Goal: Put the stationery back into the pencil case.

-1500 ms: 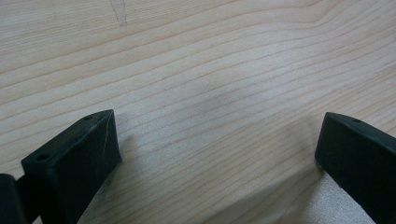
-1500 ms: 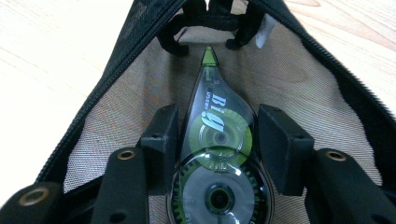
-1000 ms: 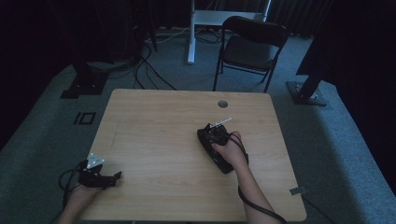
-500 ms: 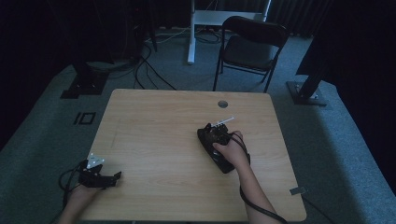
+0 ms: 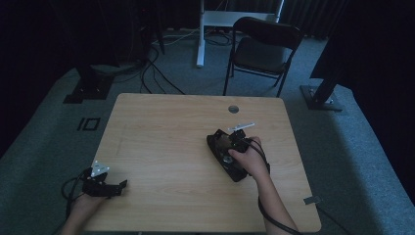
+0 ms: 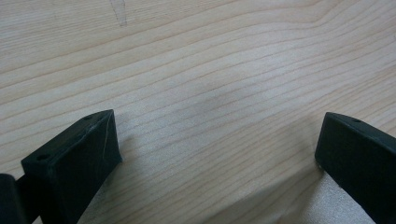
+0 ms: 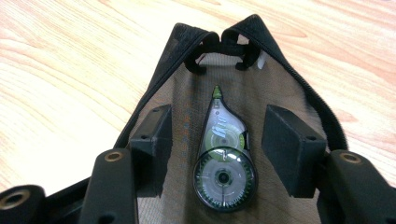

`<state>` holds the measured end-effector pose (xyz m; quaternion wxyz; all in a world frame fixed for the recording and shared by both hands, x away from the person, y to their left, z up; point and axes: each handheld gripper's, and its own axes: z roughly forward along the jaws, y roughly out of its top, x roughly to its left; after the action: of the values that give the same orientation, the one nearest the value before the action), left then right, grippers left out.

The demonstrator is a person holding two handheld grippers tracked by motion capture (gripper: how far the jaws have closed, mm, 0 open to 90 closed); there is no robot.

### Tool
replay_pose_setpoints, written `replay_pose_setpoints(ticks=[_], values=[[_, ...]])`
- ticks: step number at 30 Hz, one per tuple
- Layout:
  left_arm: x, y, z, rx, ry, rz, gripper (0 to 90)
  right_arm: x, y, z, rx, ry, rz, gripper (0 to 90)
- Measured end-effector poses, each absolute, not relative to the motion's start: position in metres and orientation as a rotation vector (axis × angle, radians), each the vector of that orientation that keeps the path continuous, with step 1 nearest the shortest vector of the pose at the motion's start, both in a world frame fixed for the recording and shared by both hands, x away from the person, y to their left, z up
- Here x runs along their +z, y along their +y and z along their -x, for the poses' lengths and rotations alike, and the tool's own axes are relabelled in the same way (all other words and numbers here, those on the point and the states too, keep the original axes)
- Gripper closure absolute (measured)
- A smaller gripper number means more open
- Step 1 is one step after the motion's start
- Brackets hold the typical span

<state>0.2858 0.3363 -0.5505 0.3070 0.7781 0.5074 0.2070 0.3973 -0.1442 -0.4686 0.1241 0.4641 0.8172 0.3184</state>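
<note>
Found the left tongs (image 5: 122,186) at the near left corner of the bench (image 5: 161,132), held low by the left hand (image 5: 85,203) and pointing along the near edge. In the left gripper view, saw the same tongs (image 6: 217,149) released, jaws spread wide over bare wood with nothing between them. Judged them idle, with no part in the work at that point.

Further right, past the middle of the bench and nearer its right edge, found the right tongs (image 5: 222,144) in the right hand (image 5: 247,159), poised over a black mesh pouch (image 7: 187,42). Saw the pouch lying flat with its zipper parted and its two pulls together at the far end. Saw a correction tape (image 7: 224,158) lying in the opening, round spool end towards the tongs and green tip towards the zipper pulls.

In the right gripper view, found the right tongs (image 7: 215,126) released, the jaws having just been opening. Saw the tape between the two pads but apart from both, with a clear gap on each side, so nothing was gripped.

Judged the main step done: tape set down in the pouch and let go. Judged what was left as drawing the right tongs clear without nudging the tape and, probably, pulling the zipper shut, perhaps with the left tongs steadying the pouch.
</note>
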Motion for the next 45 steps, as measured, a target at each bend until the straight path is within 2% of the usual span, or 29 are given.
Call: replay_pose_setpoints(ticks=[10, 28, 45], values=[[-0.55, 0.336, -0.286, 0.547, 1.342, -2.058, 0.0, -0.46, -0.157, -0.386, 1.056, 2.324, -1.339, 32.1], [-0.55, 0.336, -0.286, 0.547, 1.342, -2.058, 0.0, -0.446, -0.189, -0.365, 1.107, 2.23, -1.282, 29.6], [-0.55, 0.336, -0.286, 0.548, 1.342, -2.058, 0.0, -0.469, -0.241, -0.354, 1.107, 2.116, -1.325, 25.4]])
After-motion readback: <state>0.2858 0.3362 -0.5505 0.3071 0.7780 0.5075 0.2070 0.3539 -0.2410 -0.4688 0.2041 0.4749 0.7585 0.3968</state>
